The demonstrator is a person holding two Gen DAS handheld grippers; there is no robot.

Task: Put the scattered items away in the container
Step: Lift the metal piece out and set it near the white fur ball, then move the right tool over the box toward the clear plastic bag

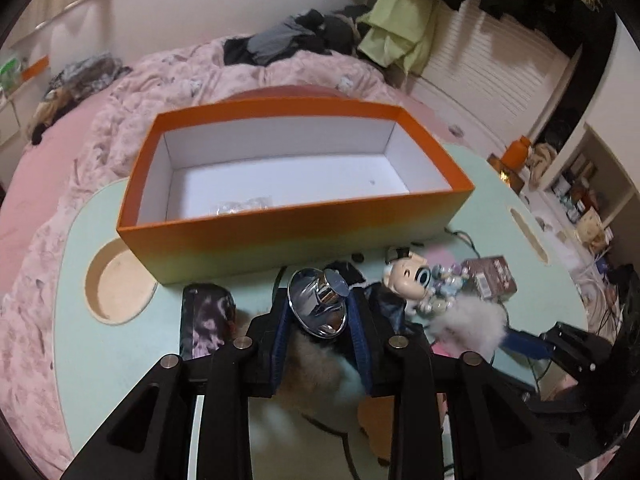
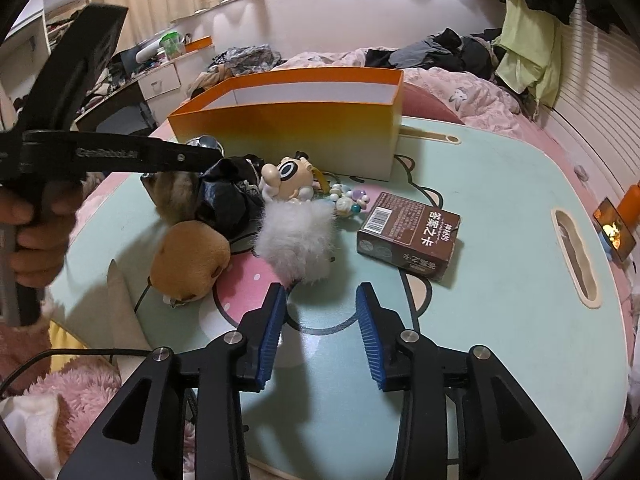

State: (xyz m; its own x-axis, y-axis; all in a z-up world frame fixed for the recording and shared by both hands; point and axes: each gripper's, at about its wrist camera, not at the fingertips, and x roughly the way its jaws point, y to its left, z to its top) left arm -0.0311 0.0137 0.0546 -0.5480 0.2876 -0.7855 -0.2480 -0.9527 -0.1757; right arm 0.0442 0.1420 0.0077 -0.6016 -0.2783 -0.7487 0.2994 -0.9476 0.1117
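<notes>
My left tongs (image 1: 320, 312) grip the chrome knob (image 1: 322, 300) above the table (image 1: 120, 360), just short of the orange box (image 1: 296, 232). It looks hard, slick and dense, so I favour holding across its rim. Right tongs (image 2: 320, 320) gape, holding nothing.

glossy chrome knob (image 1: 322, 303), matt cardboard box (image 1: 280, 236)

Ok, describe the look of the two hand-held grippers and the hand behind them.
Each hand-held gripper is matte black with angular linkage arms, silver round pivot pins and ribbed blue finger pads. The left hand-held gripper shows pale lettering along its side bar in the right wrist view. The bare left hand wraps its dark handle. A thin black cable trails beside the right hand-held gripper.
</notes>
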